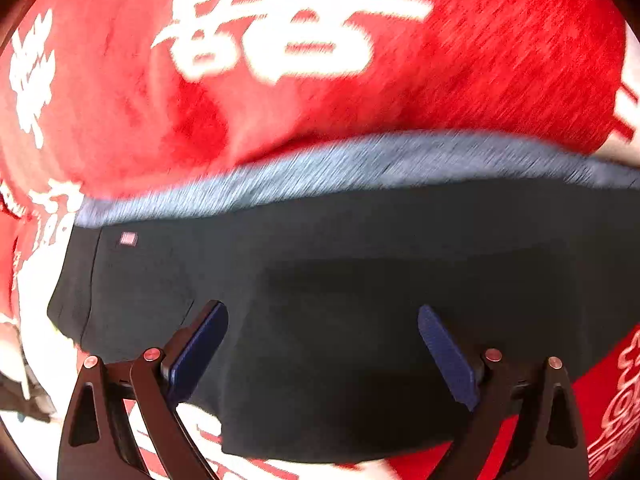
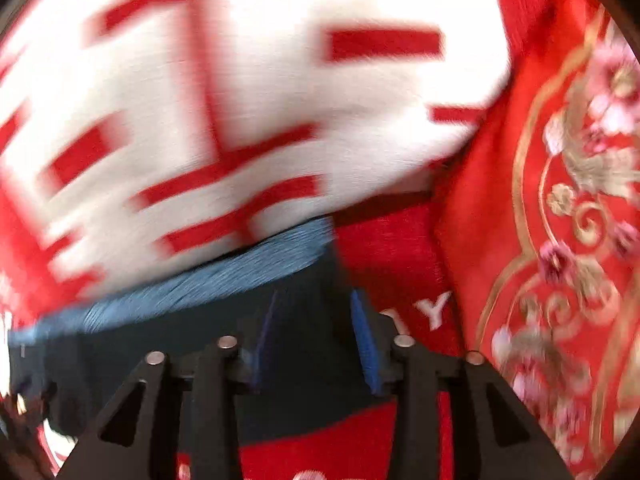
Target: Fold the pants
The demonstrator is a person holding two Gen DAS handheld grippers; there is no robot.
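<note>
Dark navy pants (image 1: 340,280) with a lighter blue waistband (image 1: 320,176) lie on a red and white blanket (image 1: 280,80). A small pale label (image 1: 129,239) sits near the waistband's left end. My left gripper (image 1: 322,322) is open, its blue pads (image 1: 198,356) spread wide just above the dark cloth. In the right wrist view the pants (image 2: 160,344) and blue band (image 2: 240,272) end at a corner. My right gripper (image 2: 314,320) has its jaws partly open around that corner, the cloth between the pads (image 2: 366,344). The view is motion-blurred.
The blanket with large white characters (image 2: 240,100) covers the whole surface. A red embroidered cloth with gold and pink flowers (image 2: 560,240) lies to the right of the pants. White lettering (image 2: 432,312) shows on red fabric beside the right gripper.
</note>
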